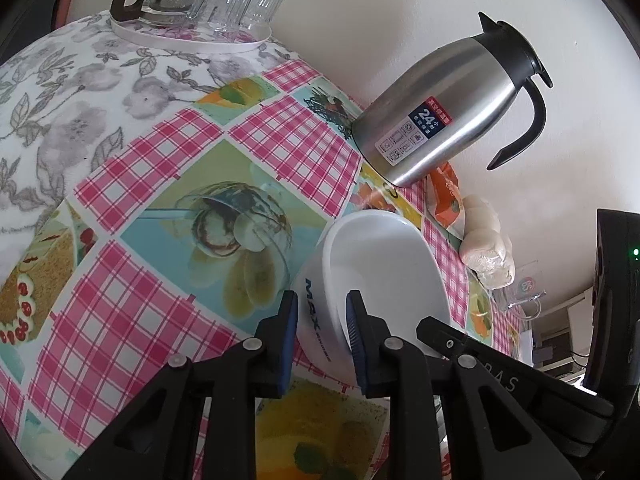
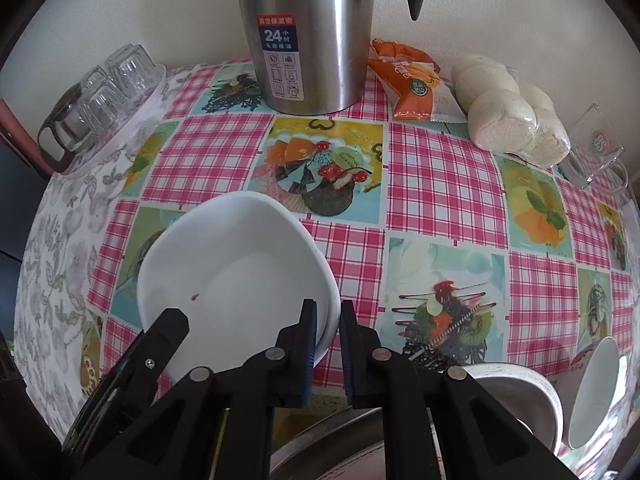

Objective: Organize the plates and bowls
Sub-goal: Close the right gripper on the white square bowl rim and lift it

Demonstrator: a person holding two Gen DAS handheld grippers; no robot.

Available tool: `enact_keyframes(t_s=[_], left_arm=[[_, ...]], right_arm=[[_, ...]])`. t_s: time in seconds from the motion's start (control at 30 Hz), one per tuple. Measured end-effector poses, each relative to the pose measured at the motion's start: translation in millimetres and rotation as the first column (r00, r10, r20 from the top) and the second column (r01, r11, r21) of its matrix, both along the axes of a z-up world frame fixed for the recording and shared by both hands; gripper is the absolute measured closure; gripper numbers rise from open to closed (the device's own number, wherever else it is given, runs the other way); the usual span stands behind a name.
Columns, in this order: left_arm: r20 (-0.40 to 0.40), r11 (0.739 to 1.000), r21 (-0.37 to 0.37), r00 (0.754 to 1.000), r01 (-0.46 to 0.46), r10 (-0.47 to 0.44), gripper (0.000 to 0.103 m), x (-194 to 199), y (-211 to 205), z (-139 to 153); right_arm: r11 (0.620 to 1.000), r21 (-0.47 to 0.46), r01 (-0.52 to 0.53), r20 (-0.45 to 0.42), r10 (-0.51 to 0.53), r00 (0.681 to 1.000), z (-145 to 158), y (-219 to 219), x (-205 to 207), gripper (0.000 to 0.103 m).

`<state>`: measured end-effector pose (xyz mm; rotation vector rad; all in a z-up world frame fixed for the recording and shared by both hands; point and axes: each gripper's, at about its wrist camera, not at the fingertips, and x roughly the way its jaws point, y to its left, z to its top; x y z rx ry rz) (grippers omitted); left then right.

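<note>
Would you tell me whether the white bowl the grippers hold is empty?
Nearly empty: the white bowl shows a bare white inside, with only one small brown speck near the bottom.

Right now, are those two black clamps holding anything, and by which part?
Both hold the white bowl by its rim: the left gripper straddles the wall on one side, and the right gripper pinches the opposite edge.

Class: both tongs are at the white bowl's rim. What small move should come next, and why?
Probably lift the bowl slightly, both hands together. The left tongs and right tongs each pinch its rim on opposite sides, and it already tilts on the tablecloth, so a level lift frees it.
</note>
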<state>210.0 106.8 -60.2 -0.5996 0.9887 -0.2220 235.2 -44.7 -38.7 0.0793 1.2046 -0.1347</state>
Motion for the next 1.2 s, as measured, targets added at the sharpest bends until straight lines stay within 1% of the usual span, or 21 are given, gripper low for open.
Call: enact_keyframes(t_s=[0.3, 0.4, 0.53, 0.7, 0.9, 1.0, 1.2], left_arm=[[0.011, 0.999, 0.044, 1.000, 0.012, -0.013, 0.075, 3, -10, -3], [0.017, 1.000, 0.011, 1.000, 0.005, -0.005, 0.075, 3, -7, -7], [0.017, 1.000, 0.009, 1.000, 0.017, -0.017, 0.075, 2, -7, -6], [0.009, 0.999, -0.046, 1.000, 0.015, -0.015, 0.076, 1, -1, -10], [0.005, 0.998, -0.056, 1.000, 0.013, -0.013, 0.077, -2, 3, -9], [0.016, 0.997, -0.072, 1.000, 0.009, -0.008, 0.077, -4, 7, -4], [0.080, 0.999, -0.040, 0.997, 0.008, -0.005, 0.077, -11, 9, 23]], right_arm=[[1.000, -0.005, -0.008, -0.014, 0.008, 1.000, -3, 0, 3, 0.090], [1.000, 0.013, -0.005, -0.016, 0.006, 1.000, -3, -2, 4, 0.090], [1.000, 0.009, -0.020, -0.016, 0.020, 1.000, -2, -1, 2, 0.090], [0.999, 0.035, -0.018, -0.014, 0.018, 1.000, 0, -5, -3, 0.090], [0.998, 0.053, -0.042, 0.012, 0.041, 0.999, 7, -2, -8, 0.090], [0.996, 0.064, -0.055, 0.034, 0.053, 0.998, 13, 0, -10, 0.090], [0.993, 0.096, -0.069, 0.089, 0.060, 0.994, 31, 1, -18, 0.090]])
